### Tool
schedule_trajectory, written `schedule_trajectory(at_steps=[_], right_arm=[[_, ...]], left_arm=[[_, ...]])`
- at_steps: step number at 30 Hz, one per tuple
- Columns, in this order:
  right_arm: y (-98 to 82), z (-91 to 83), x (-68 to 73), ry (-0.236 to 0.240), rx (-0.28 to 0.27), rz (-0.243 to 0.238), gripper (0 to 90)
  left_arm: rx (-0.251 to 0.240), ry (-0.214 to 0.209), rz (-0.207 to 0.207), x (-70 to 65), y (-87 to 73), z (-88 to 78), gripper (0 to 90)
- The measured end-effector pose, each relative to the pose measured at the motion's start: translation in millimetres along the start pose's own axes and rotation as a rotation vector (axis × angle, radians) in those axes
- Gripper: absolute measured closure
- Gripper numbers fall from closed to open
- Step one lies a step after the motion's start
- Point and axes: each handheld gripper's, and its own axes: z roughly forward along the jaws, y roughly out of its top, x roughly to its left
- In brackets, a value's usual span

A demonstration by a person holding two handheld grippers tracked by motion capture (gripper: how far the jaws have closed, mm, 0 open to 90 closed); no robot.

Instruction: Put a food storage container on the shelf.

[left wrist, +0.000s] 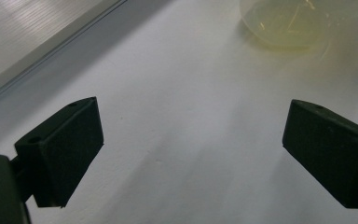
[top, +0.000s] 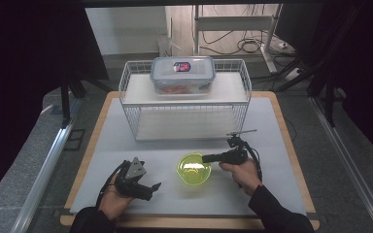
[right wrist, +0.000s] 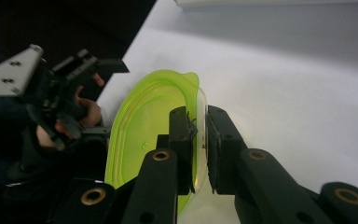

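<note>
While the right gripper (right wrist: 198, 140) pinches the near wall of the green bowl (right wrist: 144, 126), one jaw stands inside the rim and the other outside, with the thin plastic caught between them. Seen from the high view, that gripper (top: 208, 158) reaches in from the bowl's right side, and the bowl (top: 193, 169) sits on the white mat (top: 272, 145) just left of the right hand (top: 243, 174). Well to the left of the bowl, the left gripper (top: 153, 187) lies low over the mat in the left hand (top: 114, 196), its grey plate (top: 136, 169) on top and its tips aimed toward the bowl. Its own view shows its two jaws (left wrist: 191, 154) spread wide with bare mat between them, grasping nothing, and the bowl (left wrist: 293, 23) pale and blurred ahead and to the right of them. Beyond both grippers stands a white wire basket (top: 126, 92), and a clear lidded box (top: 182, 73) rests on its upper shelf; something reddish seems to lie inside the box, though it is too small to tell what.
</note>
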Motion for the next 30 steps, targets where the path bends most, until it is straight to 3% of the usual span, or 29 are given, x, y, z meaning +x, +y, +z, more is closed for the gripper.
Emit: schedule_trajectory(at_steps=[15, 30], right_arm=[[16.2, -24.9, 19.2, 0.013, -0.095, -0.025, 81.7], [56.6, -53.7, 57.6, 0.034, -0.172, -0.067, 81.7]], left_arm=[[-0.018, -0.001, -0.013, 1.7, 0.3, -1.5, 4.7], [-0.017, -0.003, -0.008, 1.8, 0.9, -1.2, 4.7]])
